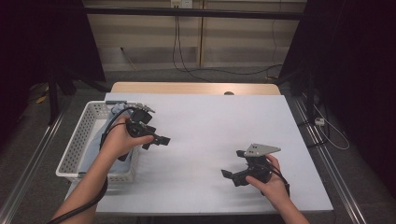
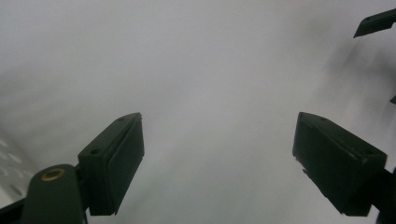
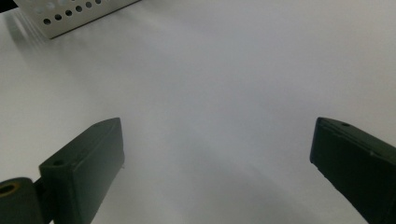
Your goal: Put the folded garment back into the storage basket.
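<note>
I see my left gripper [image 1: 161, 139] spread and empty, the white basket [image 1: 74, 140] at its nine o'clock; my right gripper [image 1: 227, 174] is also spread.

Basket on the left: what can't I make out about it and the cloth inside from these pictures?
- Blue cloth in the white basket, high view: the left hand and left gripper cover its right part, so its fold is unclear.
- Basket, right gripper view: cut off by the top edge; a perforated wall shows.
- Left gripper view: blurred; the basket's corner is barely readable.
</note>
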Available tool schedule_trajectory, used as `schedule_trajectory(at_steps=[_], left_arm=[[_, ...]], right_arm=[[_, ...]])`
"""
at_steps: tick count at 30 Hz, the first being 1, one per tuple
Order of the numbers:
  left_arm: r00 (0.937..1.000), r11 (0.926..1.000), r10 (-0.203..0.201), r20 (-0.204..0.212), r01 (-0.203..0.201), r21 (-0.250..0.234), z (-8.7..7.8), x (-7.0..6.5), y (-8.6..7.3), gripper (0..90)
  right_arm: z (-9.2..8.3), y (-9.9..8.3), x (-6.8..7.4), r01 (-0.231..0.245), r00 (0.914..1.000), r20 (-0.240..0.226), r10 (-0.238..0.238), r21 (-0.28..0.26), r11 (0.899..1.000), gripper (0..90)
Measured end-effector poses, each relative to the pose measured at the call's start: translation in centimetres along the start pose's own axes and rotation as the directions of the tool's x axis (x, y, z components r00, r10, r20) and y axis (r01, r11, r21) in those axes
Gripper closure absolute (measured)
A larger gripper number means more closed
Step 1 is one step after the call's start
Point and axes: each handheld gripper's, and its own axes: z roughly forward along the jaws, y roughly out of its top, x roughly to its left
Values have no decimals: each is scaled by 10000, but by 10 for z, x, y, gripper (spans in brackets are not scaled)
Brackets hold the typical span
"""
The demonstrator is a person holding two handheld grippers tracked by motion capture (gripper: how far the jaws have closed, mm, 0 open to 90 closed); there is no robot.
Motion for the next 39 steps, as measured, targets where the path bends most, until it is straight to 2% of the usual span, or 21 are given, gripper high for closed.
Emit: schedule_trajectory(at_steps=[6, 10, 15, 17, 20, 24, 26, 28, 31, 33, 39], left_arm=[[9999, 10000, -32, 105, 32, -43, 6, -5, -3, 160], [9994, 9996, 281, 214, -283, 94, 9, -9, -6, 158], [9994, 9996, 277, 210, -279, 54, 12, -13, -9, 151], [9985, 9990, 445, 317, -447, 81, 13, -16, -11, 148], [9987, 9991, 423, 295, -424, 19, 15, -19, -12, 145], [9972, 9977, 642, 394, -650, 197, 19, -23, -17, 143], [9975, 9984, 551, 435, -557, 132, 20, -24, -18, 140], [9964, 9980, 610, 583, -619, 143, 23, -26, -20, 139], [9960, 9976, 669, 585, -679, 164, 24, -29, -21, 138], [9952, 9978, 658, 718, -661, 19, 24, -31, -22, 139], [9921, 9961, 866, 911, -879, 105, 28, -40, -25, 137]], right_arm=[[0, 0, 0, 18, 10000, -1, -18, 3, 10000, 27], [-1, 0, 0, 5, 10000, 3, -5, -5, 10000, 27], [-1, 0, 0, 19, 10000, 3, -19, 0, 10000, 27], [-1, -1, 0, 15, 10000, 10, -15, 6, 10000, 27], [-1, -1, 0, 24, 10000, 9, -24, 17, 10000, 27], [-1, -1, 0, 46, 10000, 2, -46, 8, 10000, 27], [-1, -1, 0, 51, 10000, 3, -51, 12, 10000, 27], [-1, -1, 0, 43, 10000, 3, -43, 21, 10000, 27], [-2, -1, 0, 48, 10000, 12, -48, 29, 10000, 27], [-2, -2, 0, 33, 10000, 17, -33, 29, 10000, 27], [-2, -2, -1, 23, 10000, 28, -24, 29, 10000, 27]])
